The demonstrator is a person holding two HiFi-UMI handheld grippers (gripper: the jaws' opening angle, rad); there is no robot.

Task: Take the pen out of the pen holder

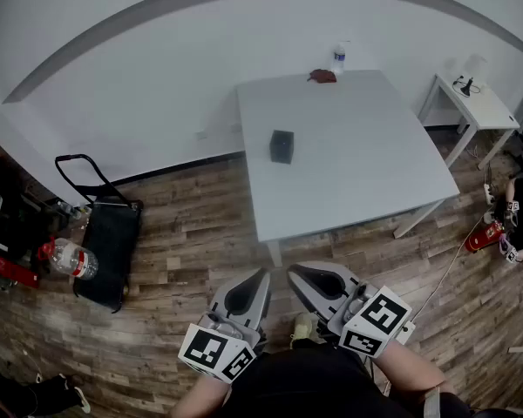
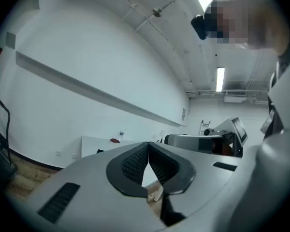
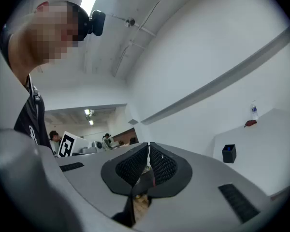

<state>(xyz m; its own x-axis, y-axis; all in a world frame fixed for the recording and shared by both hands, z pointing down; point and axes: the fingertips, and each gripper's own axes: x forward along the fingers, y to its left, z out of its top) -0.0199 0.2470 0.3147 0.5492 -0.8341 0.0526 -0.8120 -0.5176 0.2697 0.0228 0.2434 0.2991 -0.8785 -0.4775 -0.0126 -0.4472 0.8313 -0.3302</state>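
Note:
The black pen holder (image 1: pixel 281 146) stands upright near the left-middle of the white table (image 1: pixel 366 172). In the right gripper view the pen holder (image 3: pixel 228 153) is small and far off, with something bluish at its top; I cannot make out a pen. My left gripper (image 1: pixel 263 274) and right gripper (image 1: pixel 293 272) are held side by side close to my body, over the wooden floor and short of the table's near corner. The left gripper (image 2: pixel 148 144) is shut and holds nothing. The right gripper (image 3: pixel 149 144) is likewise shut and empty.
A water bottle (image 1: pixel 338 57) and a small red thing (image 1: pixel 322 76) sit at the table's far edge. A small white side table (image 1: pixel 471 103) stands at the right. On the floor at left are a black trolley bag (image 1: pixel 109 238) and a plastic bottle (image 1: pixel 70 258).

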